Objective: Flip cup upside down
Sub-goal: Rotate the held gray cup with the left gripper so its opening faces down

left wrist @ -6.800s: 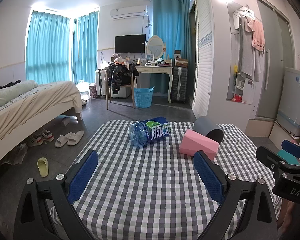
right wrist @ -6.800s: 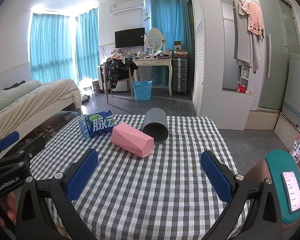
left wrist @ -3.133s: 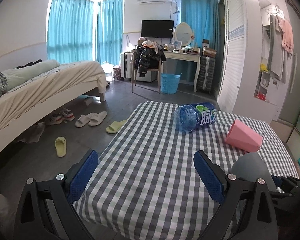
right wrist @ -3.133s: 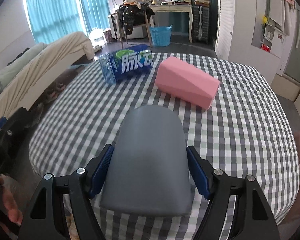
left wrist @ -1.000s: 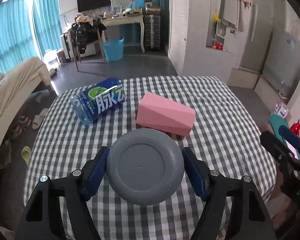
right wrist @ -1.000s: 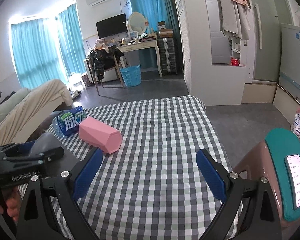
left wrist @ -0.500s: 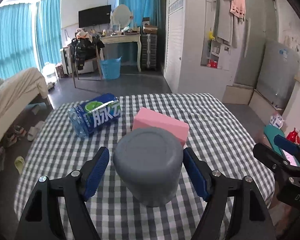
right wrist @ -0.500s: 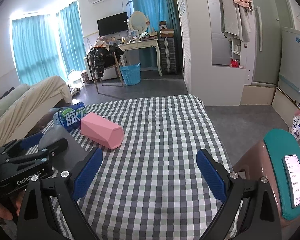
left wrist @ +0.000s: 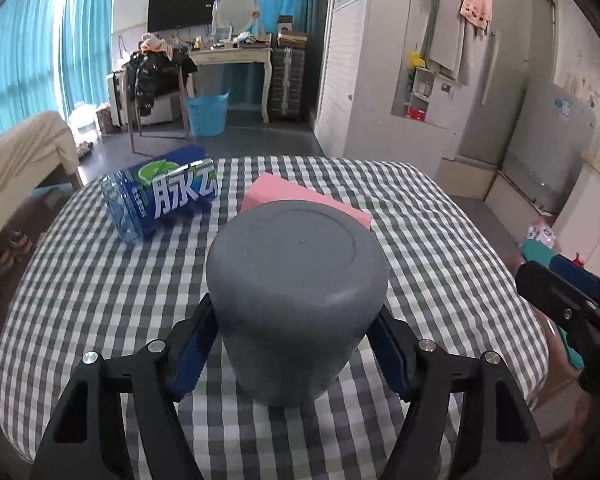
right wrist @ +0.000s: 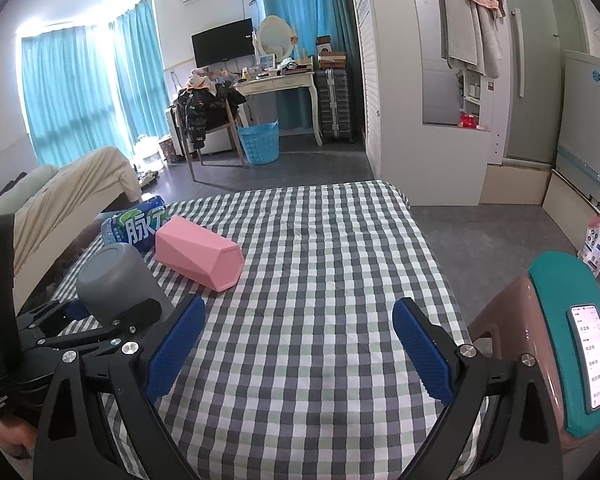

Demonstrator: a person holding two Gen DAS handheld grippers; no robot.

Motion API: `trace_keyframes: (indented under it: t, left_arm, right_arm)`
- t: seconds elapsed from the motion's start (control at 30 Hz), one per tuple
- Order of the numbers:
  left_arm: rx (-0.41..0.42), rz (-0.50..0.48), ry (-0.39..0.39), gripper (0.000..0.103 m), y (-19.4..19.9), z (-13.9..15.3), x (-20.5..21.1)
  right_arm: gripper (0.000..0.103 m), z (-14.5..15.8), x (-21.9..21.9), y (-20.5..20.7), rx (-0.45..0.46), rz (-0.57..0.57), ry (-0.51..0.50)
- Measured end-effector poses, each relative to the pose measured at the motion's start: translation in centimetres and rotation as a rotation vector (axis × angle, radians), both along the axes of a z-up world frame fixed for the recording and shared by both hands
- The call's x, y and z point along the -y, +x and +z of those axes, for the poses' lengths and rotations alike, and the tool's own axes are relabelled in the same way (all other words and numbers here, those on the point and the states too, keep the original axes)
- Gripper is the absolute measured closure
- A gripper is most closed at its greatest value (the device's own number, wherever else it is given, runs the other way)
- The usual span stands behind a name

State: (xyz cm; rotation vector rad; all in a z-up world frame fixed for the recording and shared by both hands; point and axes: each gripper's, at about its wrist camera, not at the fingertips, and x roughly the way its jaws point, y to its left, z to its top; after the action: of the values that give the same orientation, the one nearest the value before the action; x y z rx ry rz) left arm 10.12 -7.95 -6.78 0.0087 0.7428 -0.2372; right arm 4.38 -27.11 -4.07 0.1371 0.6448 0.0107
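Two tongs: left tongs (left wrist: 292, 344) clamp the cup (left wrist: 296, 304); right tongs (right wrist: 296, 350) wide apart, empty.
Cup: base up, on bench (left wrist: 80, 280), before pink box (left wrist: 288, 196).
Handling: probably light, rigid, smooth; grip mid-wall.

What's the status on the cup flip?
Left claw shut on gray cup, base up on table. Right claw open. Pink block close behind.

Left gripper (left wrist: 292, 344): black angular frame, silver screws, blue ribbed fingers (left wrist: 190, 354). Right gripper (right wrist: 296, 344): same black frame, blue textured fingers (right wrist: 174, 346), white lettering.
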Motion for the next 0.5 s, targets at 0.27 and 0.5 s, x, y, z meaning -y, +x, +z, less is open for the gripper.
trace_keyframes:
  t: [0.27,0.5]
  left_arm:
    - [0.055,0.02,0.013,0.03,1.1,-0.4,0.9]
    - [0.065,0.015,0.069,0.03,1.5,-2.2,1.5]
  right_arm:
    - [0.008,0.1,-0.1,-0.1,0.013,-0.011,-0.014]
    - [0.008,-0.8,-0.5,0.0,-0.012,-0.007,-0.03]
